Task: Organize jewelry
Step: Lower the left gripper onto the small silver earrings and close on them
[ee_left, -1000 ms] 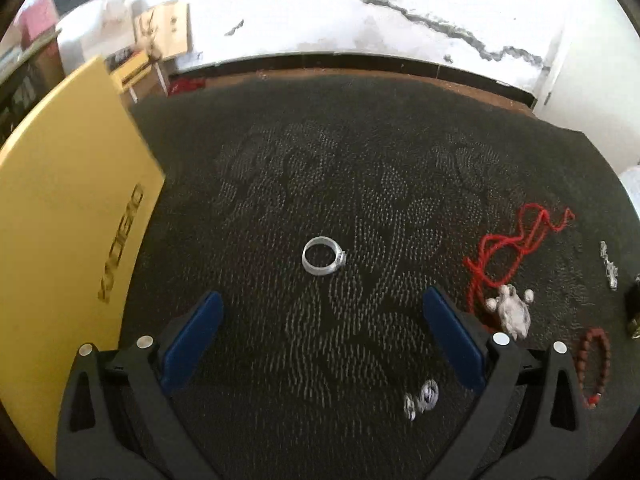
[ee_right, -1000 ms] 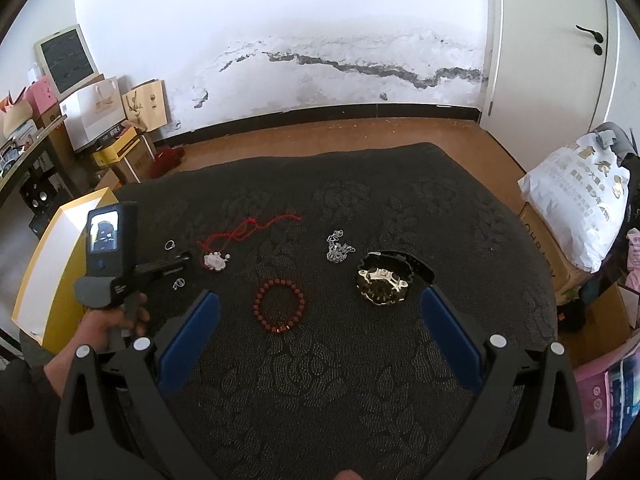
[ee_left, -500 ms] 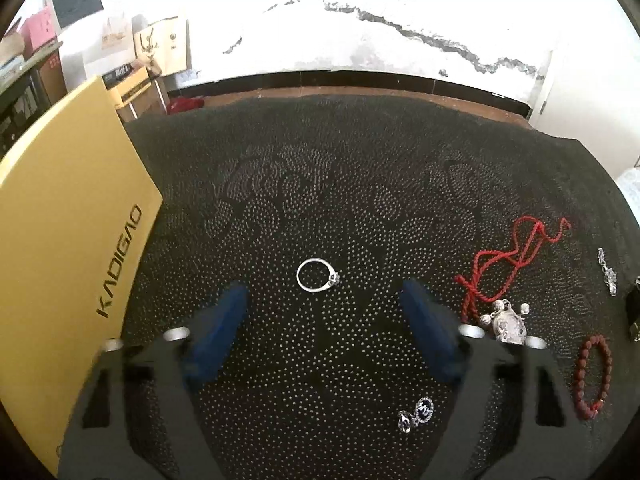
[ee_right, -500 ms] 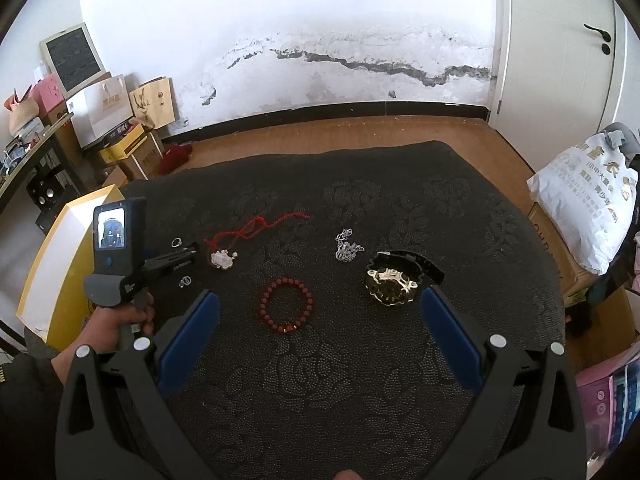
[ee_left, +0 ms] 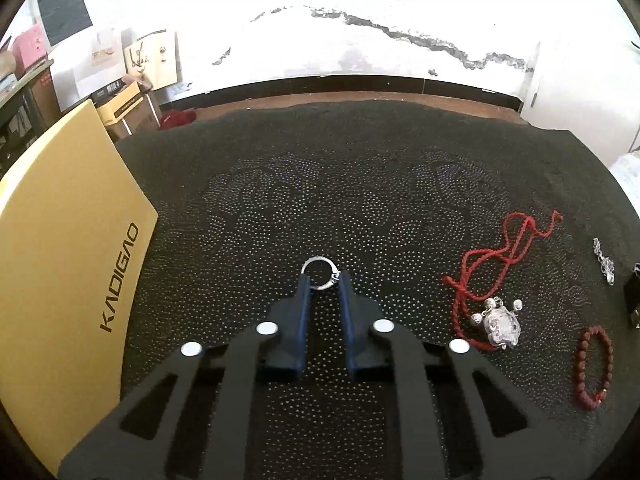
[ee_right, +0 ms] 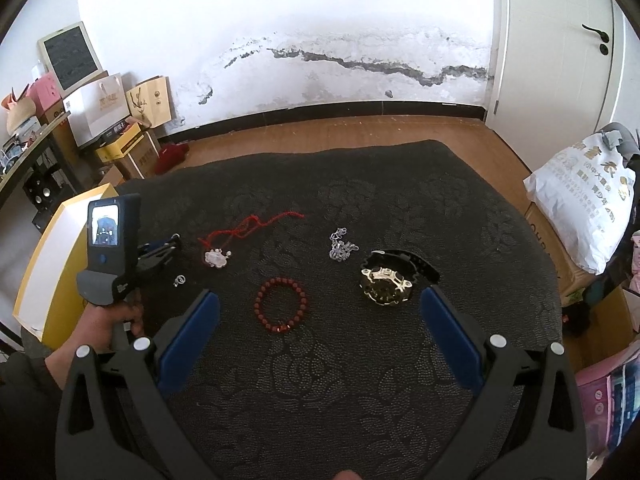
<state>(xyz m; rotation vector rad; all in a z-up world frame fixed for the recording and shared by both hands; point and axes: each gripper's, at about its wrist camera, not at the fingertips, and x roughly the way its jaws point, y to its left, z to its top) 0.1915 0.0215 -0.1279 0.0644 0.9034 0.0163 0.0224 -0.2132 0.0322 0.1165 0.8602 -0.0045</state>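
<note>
Left gripper point(ee_left: 322, 280): my jaws have just closed and pinch the ring point(ee_left: 320, 277) at the tips, on the cloth point(ee_left: 320, 184), for lifting.
Right gripper point(ee_right: 320, 320): spread, waiting above the bracelet point(ee_right: 281, 304).
Box point(ee_left: 60, 260): left, likely destination.

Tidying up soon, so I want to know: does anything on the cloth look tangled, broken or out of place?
The red cord of the pendant lies in a loose, looped tangle, and the silver chain sits in a bunched heap. Nothing looks broken. The left tongs have just been closing and now pinch the ring.
</note>
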